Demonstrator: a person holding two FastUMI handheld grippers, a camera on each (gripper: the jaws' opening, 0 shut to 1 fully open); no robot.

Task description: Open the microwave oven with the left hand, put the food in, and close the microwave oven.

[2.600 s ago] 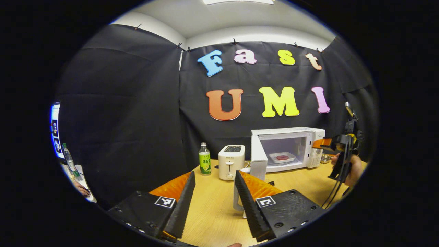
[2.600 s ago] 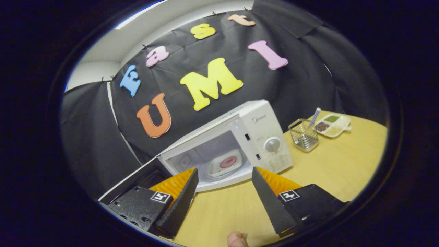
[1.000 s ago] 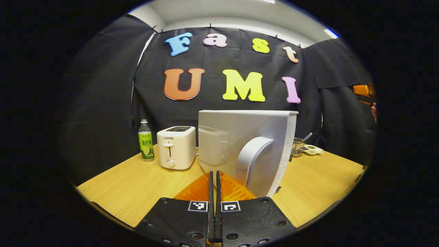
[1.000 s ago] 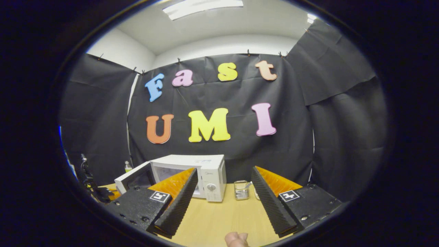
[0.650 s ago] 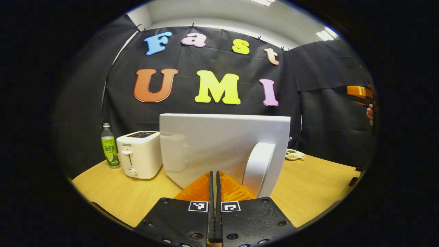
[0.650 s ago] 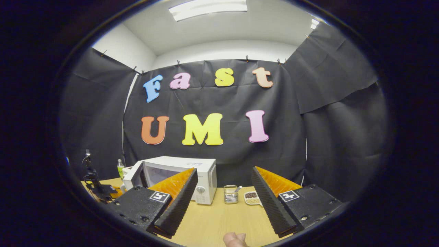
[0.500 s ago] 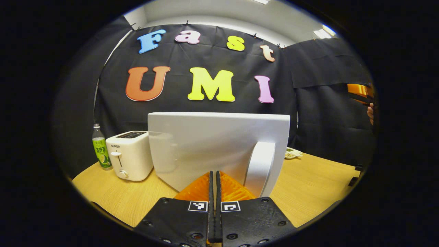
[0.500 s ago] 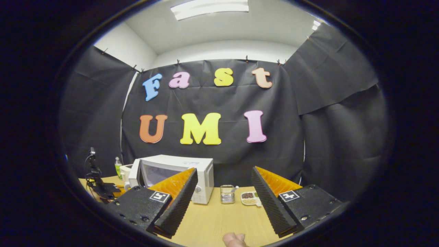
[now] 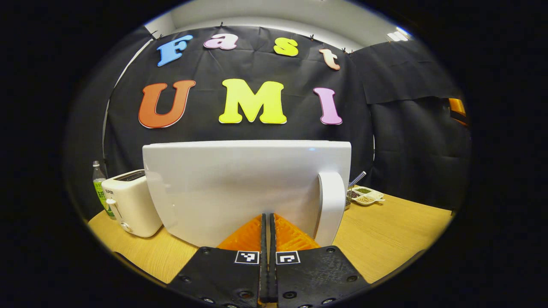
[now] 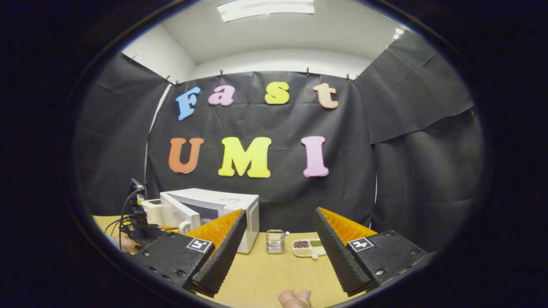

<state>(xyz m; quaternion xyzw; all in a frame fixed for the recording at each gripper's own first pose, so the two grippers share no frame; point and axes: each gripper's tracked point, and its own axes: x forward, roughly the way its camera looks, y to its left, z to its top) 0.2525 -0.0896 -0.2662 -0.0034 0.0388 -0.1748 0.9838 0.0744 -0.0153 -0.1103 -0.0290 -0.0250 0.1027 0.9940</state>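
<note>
A: Where is the microwave oven (image 10: 214,209) now, and what could go wrong?

B: It stands on the wooden table (image 9: 385,231), at the far side near the black wall. In the left gripper view, the left gripper (image 9: 268,231) has its fingers pressed together with nothing between them, and its tips are against the white door (image 9: 239,188), just left of the curved handle (image 9: 332,205). In the right gripper view the door looks almost shut, but I think not latched. The food I cannot see; I judge it is inside.

A: So the risk?

B: The door is smooth, glossy plastic. The closed tips could slide sideways on it, toward the handle, and the push would be lost. Also a weak push may leave the latch not caught.

A: And the right gripper (image 10: 276,239)?

B: Wide open, empty, held well back from the oven. Its ribbed pads (image 10: 222,252) touch nothing.

A: Other things near?

B: A boxy white toaster (image 9: 128,201) at the left with a green bottle (image 9: 99,188) behind, and at the right a wire basket (image 10: 274,241) beside a divided dish (image 10: 309,247).
</note>
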